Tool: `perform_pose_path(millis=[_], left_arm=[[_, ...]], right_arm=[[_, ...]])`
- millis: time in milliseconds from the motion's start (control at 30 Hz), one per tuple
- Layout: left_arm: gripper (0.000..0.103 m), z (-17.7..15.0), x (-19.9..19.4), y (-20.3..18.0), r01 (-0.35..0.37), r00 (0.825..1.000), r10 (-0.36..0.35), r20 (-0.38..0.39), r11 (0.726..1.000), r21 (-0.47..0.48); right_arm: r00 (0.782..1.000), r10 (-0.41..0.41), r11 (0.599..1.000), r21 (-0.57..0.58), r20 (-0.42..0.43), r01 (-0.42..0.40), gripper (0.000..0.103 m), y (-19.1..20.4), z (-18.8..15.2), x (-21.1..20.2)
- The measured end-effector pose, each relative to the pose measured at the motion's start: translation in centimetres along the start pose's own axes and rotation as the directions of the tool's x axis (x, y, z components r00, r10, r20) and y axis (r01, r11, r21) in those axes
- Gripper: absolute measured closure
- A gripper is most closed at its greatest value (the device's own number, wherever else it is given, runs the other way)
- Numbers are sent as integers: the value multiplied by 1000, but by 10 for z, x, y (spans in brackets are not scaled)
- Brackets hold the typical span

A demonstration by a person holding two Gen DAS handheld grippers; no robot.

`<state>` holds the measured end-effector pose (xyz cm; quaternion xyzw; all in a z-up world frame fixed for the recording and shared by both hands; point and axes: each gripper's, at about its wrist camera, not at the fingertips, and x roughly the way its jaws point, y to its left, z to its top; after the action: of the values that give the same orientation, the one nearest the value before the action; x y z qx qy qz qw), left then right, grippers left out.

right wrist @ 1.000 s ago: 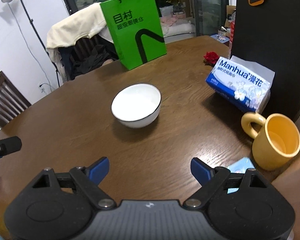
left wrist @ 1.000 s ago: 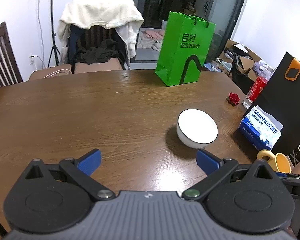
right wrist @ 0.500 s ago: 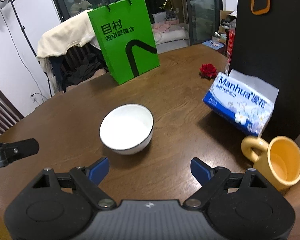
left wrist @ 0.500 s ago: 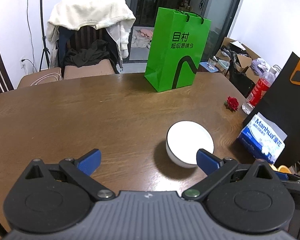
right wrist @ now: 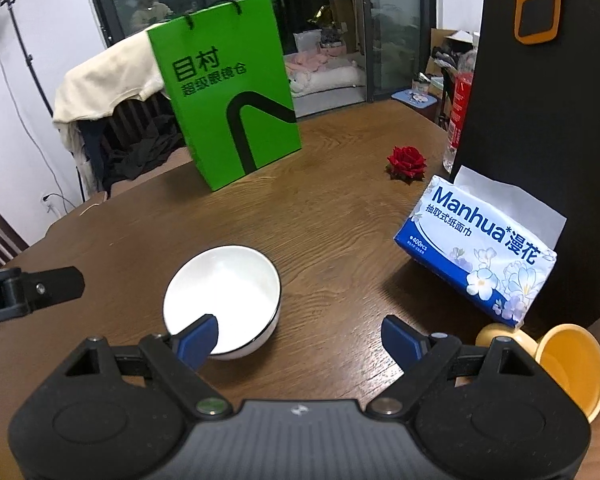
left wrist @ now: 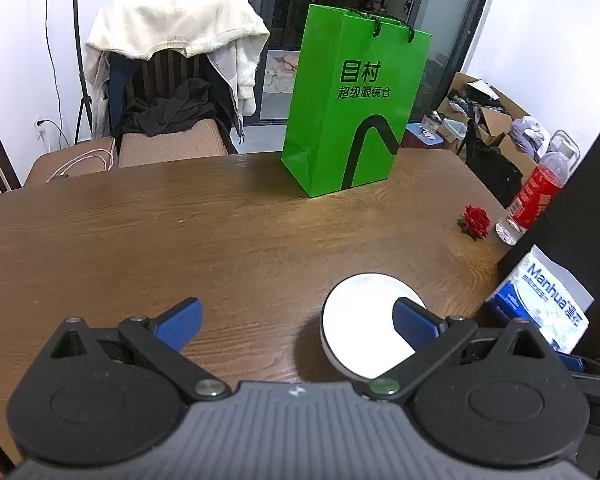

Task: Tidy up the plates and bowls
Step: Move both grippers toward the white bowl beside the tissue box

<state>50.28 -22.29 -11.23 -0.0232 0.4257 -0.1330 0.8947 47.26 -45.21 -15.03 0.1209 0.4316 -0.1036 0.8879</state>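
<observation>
Between both sets of tongs sat the round white ceramic bowl; a second earlier it was well ahead, so both had closed in on it, which I'd read as lining up a pickup. Left gripper and right gripper were both spread wide, clamped on nothing; each had one blue pad over the bowl. Beside the right tongs: blue tissue pack, yellow ceramic mug; green paper bag far ahead, nothing blocking.

My right gripper hangs over the table, bowl at its left finger. Tissue pack ahead right, mug beside it.
</observation>
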Motion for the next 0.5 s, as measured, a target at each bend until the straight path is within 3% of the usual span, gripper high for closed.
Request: perform_pose_path(millis=[500], left_arm=[[0, 5, 58, -2, -80, 996, 79, -41, 996, -40]], right_arm=[[999, -2, 999, 40, -35, 4, 15, -13, 24, 49]])
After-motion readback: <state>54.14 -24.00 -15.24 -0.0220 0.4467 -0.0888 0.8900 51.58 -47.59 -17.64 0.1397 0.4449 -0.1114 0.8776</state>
